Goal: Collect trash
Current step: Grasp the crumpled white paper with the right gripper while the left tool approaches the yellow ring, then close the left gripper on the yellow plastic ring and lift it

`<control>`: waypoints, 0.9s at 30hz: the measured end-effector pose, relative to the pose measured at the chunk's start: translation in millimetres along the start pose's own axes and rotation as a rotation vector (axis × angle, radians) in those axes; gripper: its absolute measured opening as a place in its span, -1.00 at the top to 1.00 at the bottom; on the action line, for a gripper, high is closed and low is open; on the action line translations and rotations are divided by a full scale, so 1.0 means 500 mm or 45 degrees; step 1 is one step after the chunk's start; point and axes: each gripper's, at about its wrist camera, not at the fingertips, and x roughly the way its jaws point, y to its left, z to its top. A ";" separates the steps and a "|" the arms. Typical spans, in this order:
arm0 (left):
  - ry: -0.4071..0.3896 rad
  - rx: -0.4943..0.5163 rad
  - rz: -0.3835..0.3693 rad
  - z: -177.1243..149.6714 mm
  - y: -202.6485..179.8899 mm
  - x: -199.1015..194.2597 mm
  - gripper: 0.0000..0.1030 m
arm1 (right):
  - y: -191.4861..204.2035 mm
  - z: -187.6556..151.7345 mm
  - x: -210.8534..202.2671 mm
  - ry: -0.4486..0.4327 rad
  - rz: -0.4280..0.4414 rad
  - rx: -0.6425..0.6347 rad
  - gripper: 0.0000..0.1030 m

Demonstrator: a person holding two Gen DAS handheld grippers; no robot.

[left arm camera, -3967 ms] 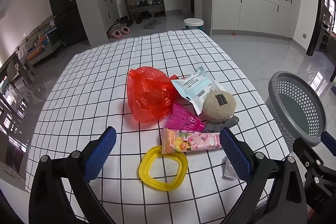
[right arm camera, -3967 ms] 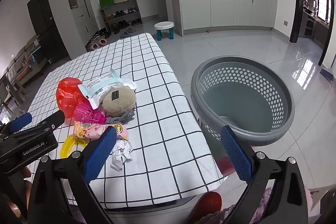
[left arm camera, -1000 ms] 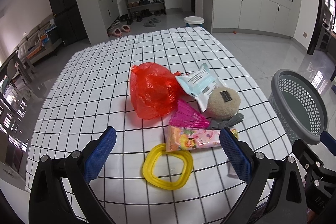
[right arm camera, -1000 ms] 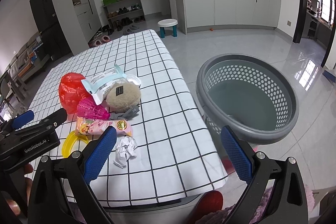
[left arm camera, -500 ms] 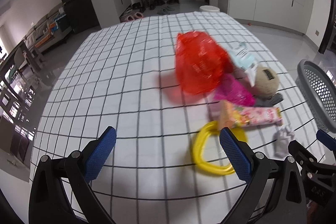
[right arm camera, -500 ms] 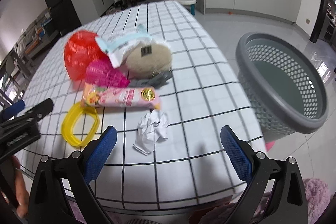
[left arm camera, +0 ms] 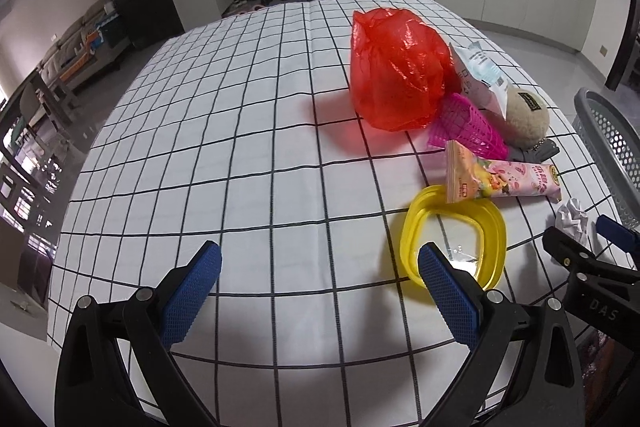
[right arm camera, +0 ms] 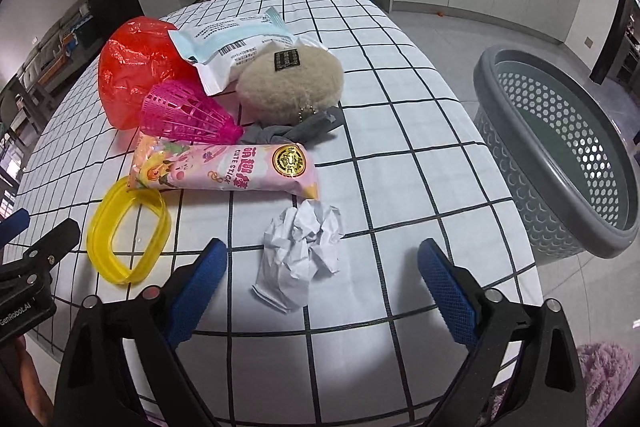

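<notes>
The left gripper [left arm camera: 320, 281] hovers over the checked surface [left arm camera: 224, 131], jaws spread wide, nothing between them. Its right-hand fingers [left arm camera: 448, 291] overlap the near rim of the yellow ring [left arm camera: 408, 227]. Beyond the ring lies the pink snack packet [left arm camera: 504, 179], one end resting on the ring. Farther beyond sits the red plastic bag [left arm camera: 396, 67]. Right of the ring: crumpled paper [left arm camera: 574, 217], the right gripper [left arm camera: 588, 247] and a grey basket [left arm camera: 608, 131].

The paper ball [right arm camera: 302, 251] lies at the front of the table [right arm camera: 400, 131]. Behind it lies the snack pack [right arm camera: 228, 169], with one end on the ring [right arm camera: 128, 233] to the left. The plastic bag [right arm camera: 136, 67] sits farther back. The basket [right arm camera: 560, 163] stands right of the table.
</notes>
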 end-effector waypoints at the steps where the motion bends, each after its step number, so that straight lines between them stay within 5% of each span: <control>1: 0.001 0.004 -0.005 0.000 -0.004 0.001 -0.88 | -0.001 0.002 0.003 0.005 -0.004 -0.003 -0.60; 6: 0.002 0.014 -0.035 0.001 -0.018 0.001 -0.88 | 0.001 0.004 0.002 -0.008 -0.003 -0.022 -0.28; 10: 0.003 0.025 -0.057 -0.002 -0.030 -0.001 -0.88 | 0.006 0.003 -0.005 -0.014 -0.001 -0.051 0.29; 12: 0.007 0.028 -0.068 -0.002 -0.035 -0.002 -0.88 | 0.004 0.001 -0.010 -0.017 0.026 -0.045 0.41; 27: 0.063 0.111 -0.218 0.012 -0.117 0.003 -0.88 | -0.060 0.006 -0.067 -0.098 0.099 0.078 0.43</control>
